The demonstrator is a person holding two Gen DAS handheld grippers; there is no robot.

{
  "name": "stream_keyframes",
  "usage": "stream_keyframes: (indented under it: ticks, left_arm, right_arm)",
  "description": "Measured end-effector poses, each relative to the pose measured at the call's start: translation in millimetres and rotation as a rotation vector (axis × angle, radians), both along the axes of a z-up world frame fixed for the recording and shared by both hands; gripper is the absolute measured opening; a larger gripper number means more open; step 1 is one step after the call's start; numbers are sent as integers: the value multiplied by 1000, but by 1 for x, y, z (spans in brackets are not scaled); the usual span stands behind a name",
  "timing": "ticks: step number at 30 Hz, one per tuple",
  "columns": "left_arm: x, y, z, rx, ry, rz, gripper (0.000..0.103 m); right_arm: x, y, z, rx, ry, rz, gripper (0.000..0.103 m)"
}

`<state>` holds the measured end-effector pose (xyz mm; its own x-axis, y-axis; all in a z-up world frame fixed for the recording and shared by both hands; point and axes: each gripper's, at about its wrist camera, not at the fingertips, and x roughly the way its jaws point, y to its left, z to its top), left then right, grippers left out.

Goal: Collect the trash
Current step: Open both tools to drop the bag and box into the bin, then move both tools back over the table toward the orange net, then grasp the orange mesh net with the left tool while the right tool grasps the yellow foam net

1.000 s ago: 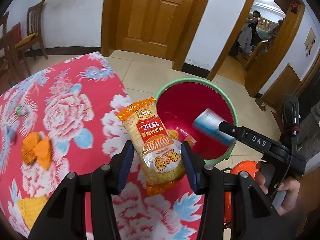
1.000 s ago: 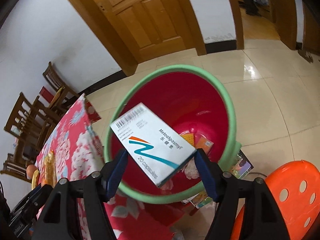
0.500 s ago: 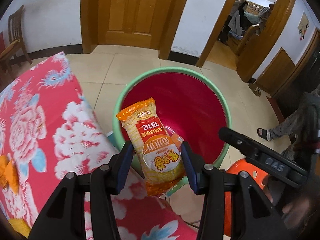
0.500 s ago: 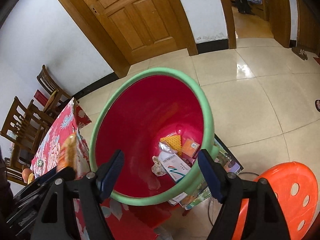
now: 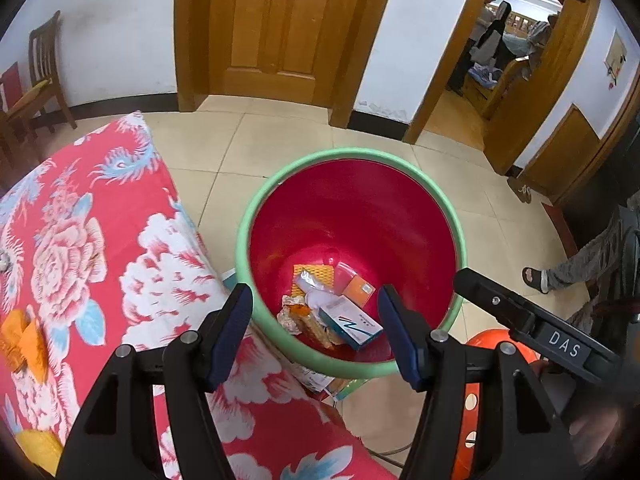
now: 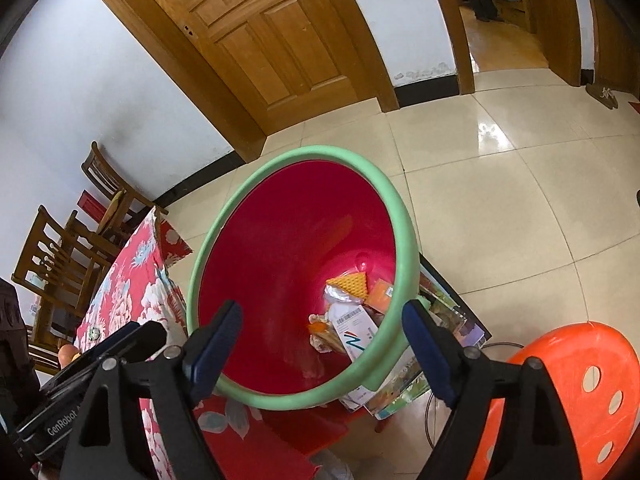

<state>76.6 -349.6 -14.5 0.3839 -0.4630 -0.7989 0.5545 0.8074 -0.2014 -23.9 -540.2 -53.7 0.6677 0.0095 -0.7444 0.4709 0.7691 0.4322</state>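
Both grippers sat over the bin [image 5: 348,160], jaws wide, nothing in either. Left gripper [image 5: 316,334] looked straight down the bin mouth; right gripper [image 6: 322,350] straddled the near rim from the right side.

Trash already in the bin: white/blue box [image 5: 350,322], snack pack [image 5: 316,330] beside it on its left, yellow-orange piece [image 5: 313,276] & small orange carton [image 5: 358,289] farther in.

What we judged was left: orange wrapper [image 5: 26,344] on the counter [image 5: 80,240], lying far left of the left gripper, well apart from the jaws. A yellow item [image 5: 38,450] showed at the near-left edge of the counter, mostly cut off, so we couldn't tell what it was.

Key relation: the wrapper lay left of the bin, on the counter side, so the left gripper was clearly nearer; the right one was on the stool [image 6: 560,380] side w/ the bin between it and the counter. Wrapper's long axis looked roughly near-far, but fisheye edge distortion made that unsure. Next move, our guess: swing left gripper left & back over the counter, jaws across the wrapper's short side.
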Motion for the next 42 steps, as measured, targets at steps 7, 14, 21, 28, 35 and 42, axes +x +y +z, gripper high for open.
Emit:
stream_keyframes:
  ticks: [7, 14, 21, 28, 35, 42]
  left_arm:
    - [-5, 28, 12, -16, -17, 55, 65]
    - [-13, 63, 24, -27, -41, 105, 65]
    - [-15, 103, 31, -27, -50, 167, 65]
    - [-14, 152, 35, -41, -61, 258, 65]
    - [-8, 202, 26, -61, -46, 356, 65]
    - [7, 241, 9, -84, -6, 439, 65]
  right_arm:
    - [-2, 12, 9, 4, -16, 18, 88]
    - [-3, 38, 22, 7, -35, 57, 89]
    - [-2, 72, 34, 3, -51, 96, 90]
    - [2, 112, 34, 7, -51, 161, 90]
    - [10, 149, 35, 1, -46, 230, 90]
    - [22, 176, 33, -27, -13, 273, 90]
